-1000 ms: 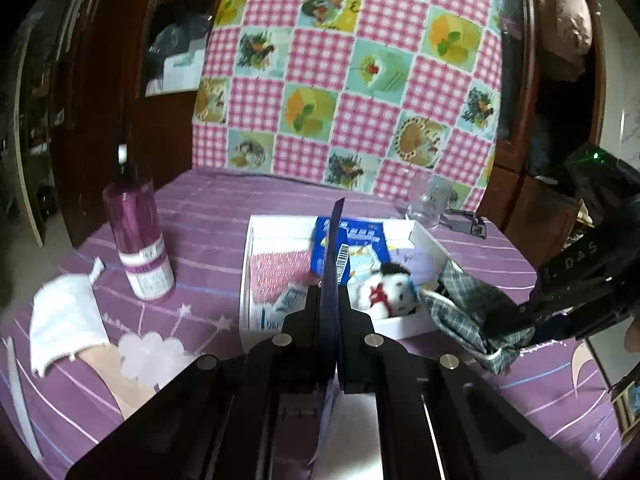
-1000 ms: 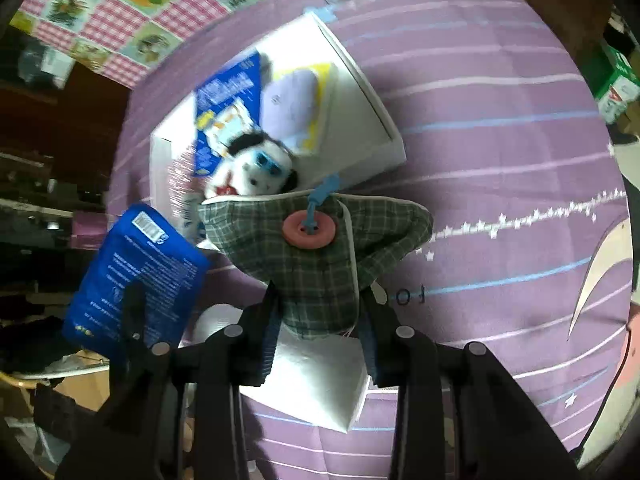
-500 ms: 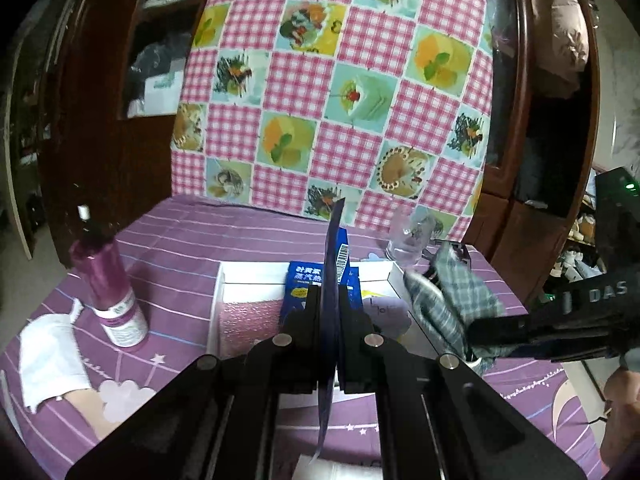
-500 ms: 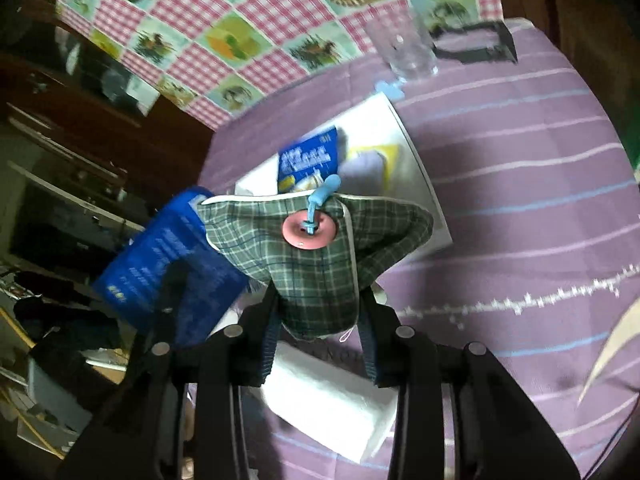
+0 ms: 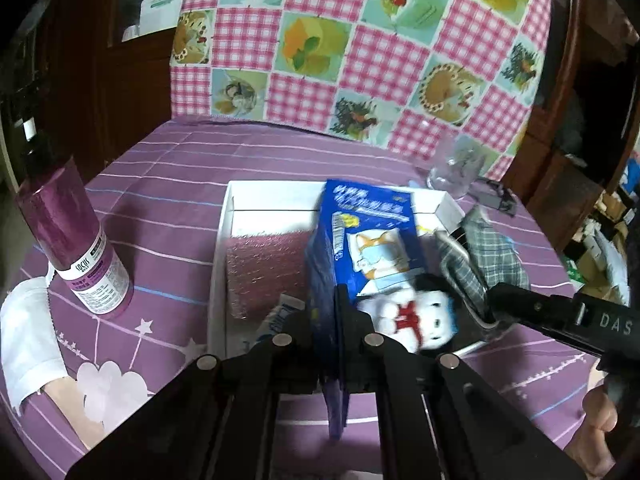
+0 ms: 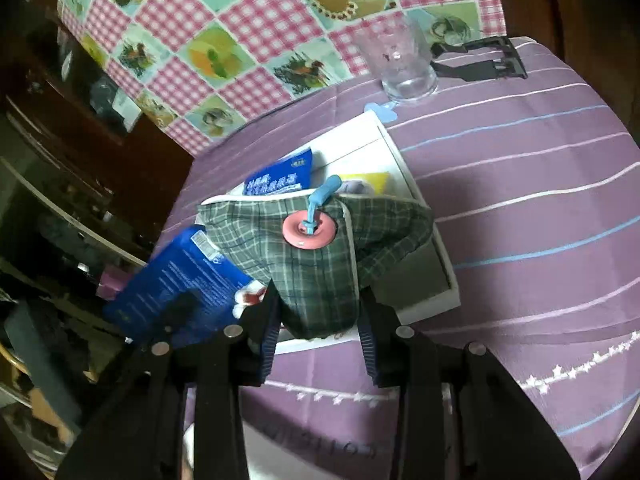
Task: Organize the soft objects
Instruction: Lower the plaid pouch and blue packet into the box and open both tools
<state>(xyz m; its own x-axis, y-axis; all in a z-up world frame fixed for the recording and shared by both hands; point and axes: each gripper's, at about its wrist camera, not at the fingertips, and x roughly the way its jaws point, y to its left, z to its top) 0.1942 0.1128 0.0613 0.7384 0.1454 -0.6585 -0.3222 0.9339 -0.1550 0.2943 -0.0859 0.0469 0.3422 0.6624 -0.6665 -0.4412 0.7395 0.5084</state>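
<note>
The green plaid fabric pouch [image 6: 320, 264], bearing a pink round button [image 6: 309, 230] with a light blue tab, is clamped between the pads of the right claw [image 6: 318, 322], whose jaws stand partly apart around the cloth. The pouch hangs over the near right part of the white tray [image 6: 416, 184]; whether its lower edge touches the tray floor cannot be told. In the left wrist view the same pouch [image 5: 492, 256] sits at the tray's right side with the right claw [image 5: 490, 304] reaching in from the right.

The left claw [image 5: 334, 320] is closed almost fully on the edge of a flat blue packet [image 5: 320, 276], held edge-on above the near part of the tray. In the right wrist view this packet [image 6: 180, 284] appears at the left, tilted, beside the pouch.

Inside the tray [image 5: 224, 248]: a second blue packet printed with a cartoon animal [image 5: 372, 232] lying flat in the middle, a small white plush toy with a red bow [image 5: 412, 314] at the near edge, a pink textured pad [image 5: 264, 264] on the left, and a small white and blue sachet [image 5: 280, 314]. A pale purple and yellow item [image 6: 364, 184] lies at the far right of the tray.

The tray rests on a purple striped tabletop [image 6: 520, 208]. A clear glass [image 6: 404, 64] stands beyond the tray. A magenta bottle [image 5: 72, 240] stands left of it, with a white cloth [image 5: 28, 340] nearby. A pink checked cloth [image 5: 360, 40] hangs behind.
</note>
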